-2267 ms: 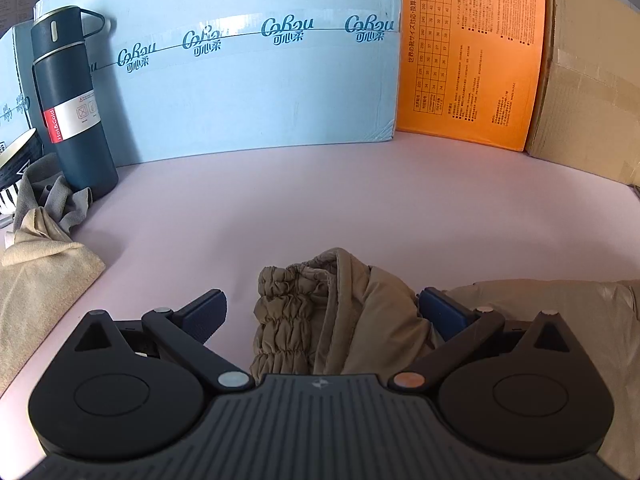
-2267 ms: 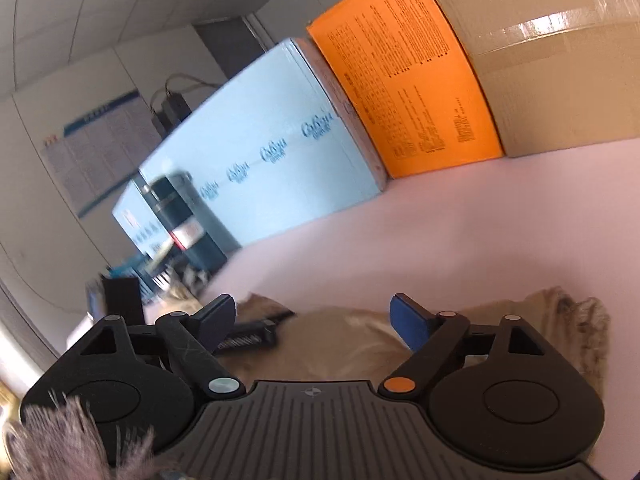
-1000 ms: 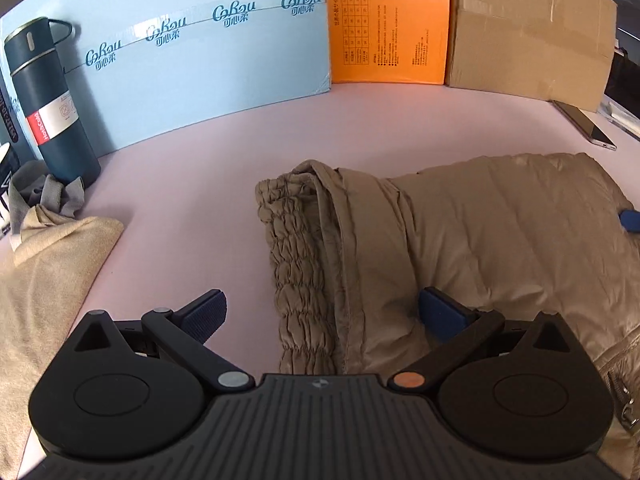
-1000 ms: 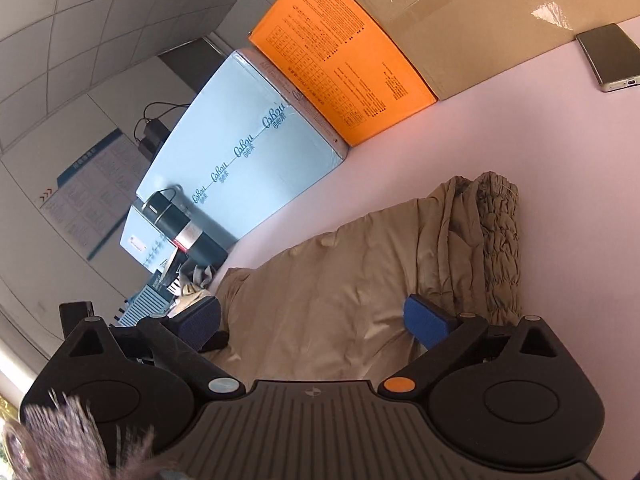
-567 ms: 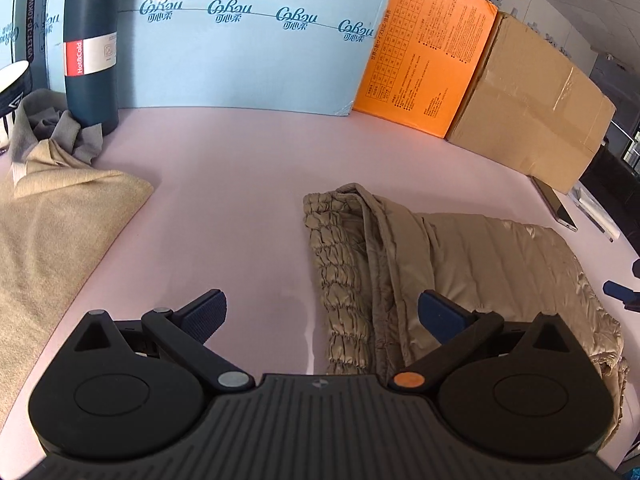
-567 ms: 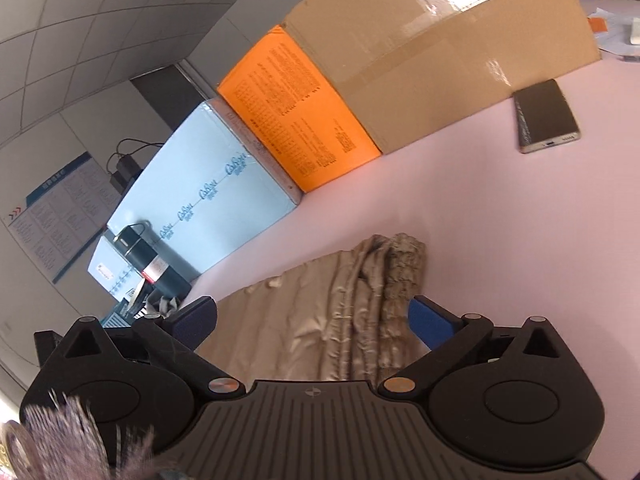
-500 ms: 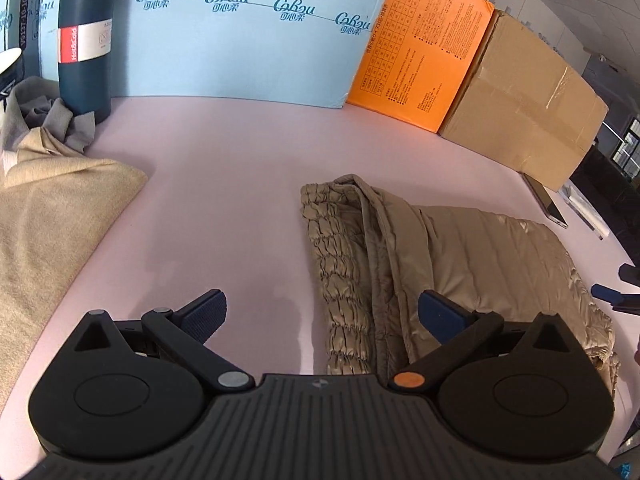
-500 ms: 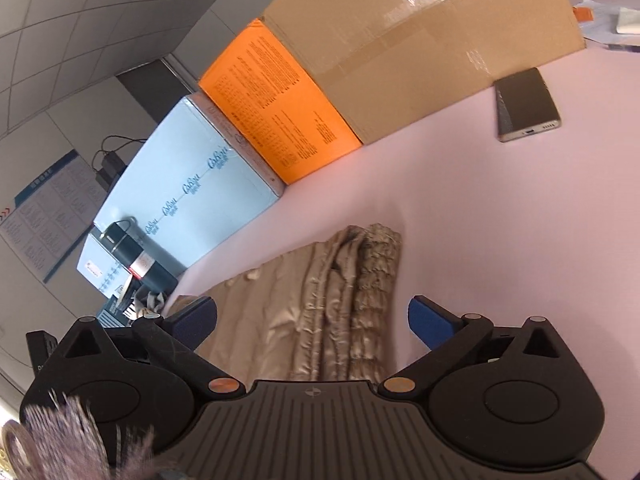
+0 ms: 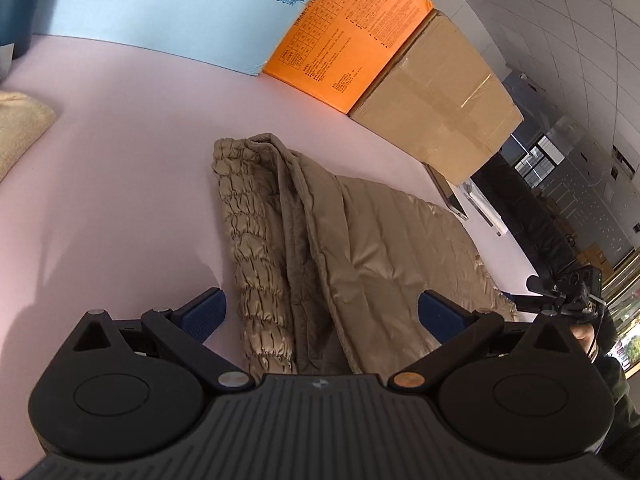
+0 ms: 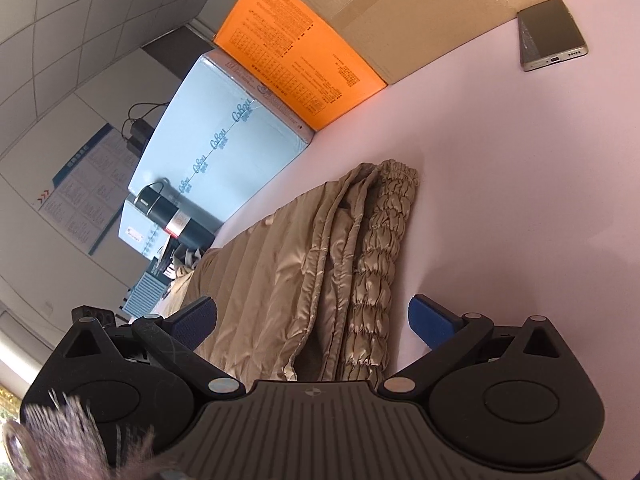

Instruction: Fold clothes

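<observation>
- Both views are bright and evenly lit; daylight shows at a window (image 9: pixel 624 332) on the far right edge of the left wrist view.
- The quilted jacket (image 9: pixel 360 240) carries a satin sheen on its ridges, with dark creases in its folds.
- Soft grey shadows lie on the pink table (image 9: pixel 120 200) near the left gripper (image 9: pixel 322 312).
- Fisheye bending curves the boxes and ceiling tiles; corners go dark.
- The fuzzy trim (image 10: pixel 60 436) at the lower left of the right wrist view is blurred.
</observation>
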### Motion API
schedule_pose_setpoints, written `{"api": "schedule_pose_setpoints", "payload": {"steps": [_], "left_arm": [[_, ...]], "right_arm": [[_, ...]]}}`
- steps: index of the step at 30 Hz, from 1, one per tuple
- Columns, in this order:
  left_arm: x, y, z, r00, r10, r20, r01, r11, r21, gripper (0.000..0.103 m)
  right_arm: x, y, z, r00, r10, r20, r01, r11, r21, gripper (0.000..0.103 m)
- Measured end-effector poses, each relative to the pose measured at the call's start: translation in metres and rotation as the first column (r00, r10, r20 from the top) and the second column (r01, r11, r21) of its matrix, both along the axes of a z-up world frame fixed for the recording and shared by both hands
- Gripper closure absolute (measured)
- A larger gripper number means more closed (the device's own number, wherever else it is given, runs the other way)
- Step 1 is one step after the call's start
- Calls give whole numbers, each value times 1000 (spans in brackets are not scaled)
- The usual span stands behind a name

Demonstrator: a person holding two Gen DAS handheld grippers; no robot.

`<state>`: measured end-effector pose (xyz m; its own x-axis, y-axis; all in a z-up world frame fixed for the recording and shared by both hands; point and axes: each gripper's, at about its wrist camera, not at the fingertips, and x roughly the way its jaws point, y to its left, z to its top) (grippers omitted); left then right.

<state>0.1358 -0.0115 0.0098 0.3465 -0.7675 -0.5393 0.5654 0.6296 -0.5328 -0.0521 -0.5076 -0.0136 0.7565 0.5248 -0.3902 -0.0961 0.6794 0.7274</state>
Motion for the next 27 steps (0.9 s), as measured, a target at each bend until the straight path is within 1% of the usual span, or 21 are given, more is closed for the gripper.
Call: {"api": "schedule_pose_setpoints", "payload": {"steps": [3,9,12,14,15,16,17,18,19,20,22,23,24,27], "left_arm": [[0,-10,0,1000,-9,21,8,1000,24,0],[-3,-28,1,997,-5,74,-2,995,96,0],[-10,-35,0,992,-6,128,-12,990,140,0],[-18,-39,-2,984,3,179,-34,985,170,1],[-23,-41,-3,976,19,215,-61,979,192,10],[-29,-44,-3,965,36,259,-96,970,222,23],[-37,-46,-4,952,50,302,-129,960,247,28],[-42,-48,-4,943,61,328,-151,955,257,38],[-47,-50,-3,933,74,351,-174,949,262,47],[-52,-52,-3,924,86,373,-196,944,267,50],[-59,-53,-2,907,103,408,-228,936,270,62],[-61,-52,-1,902,109,419,-237,934,266,64],[-62,-51,0,897,116,426,-244,934,260,69],[-65,-46,3,892,137,431,-258,937,237,80]], "right_arm": [[8,6,0,1000,26,3,-26,1000,-4,0],[25,13,0,1000,26,13,-26,1000,-12,0],[27,14,-1,1000,5,29,-5,1000,-8,0],[26,19,-1,999,1,41,1,999,-44,1],[25,22,-1,999,2,47,2,997,-73,7],[23,25,-1,999,-5,49,10,994,-112,17],[22,26,-3,999,-24,39,29,990,-140,62],[22,25,-7,999,-41,21,43,990,-131,75],[22,25,-9,999,-45,21,47,993,-113,77],[21,26,-9,999,-43,31,47,990,-130,79],[19,31,-8,998,-44,49,52,985,-167,80],[18,33,-7,997,-45,58,55,982,-182,80],[18,35,-7,997,-47,64,58,980,-190,80],[16,36,-5,995,-48,82,64,978,-201,80]]}}
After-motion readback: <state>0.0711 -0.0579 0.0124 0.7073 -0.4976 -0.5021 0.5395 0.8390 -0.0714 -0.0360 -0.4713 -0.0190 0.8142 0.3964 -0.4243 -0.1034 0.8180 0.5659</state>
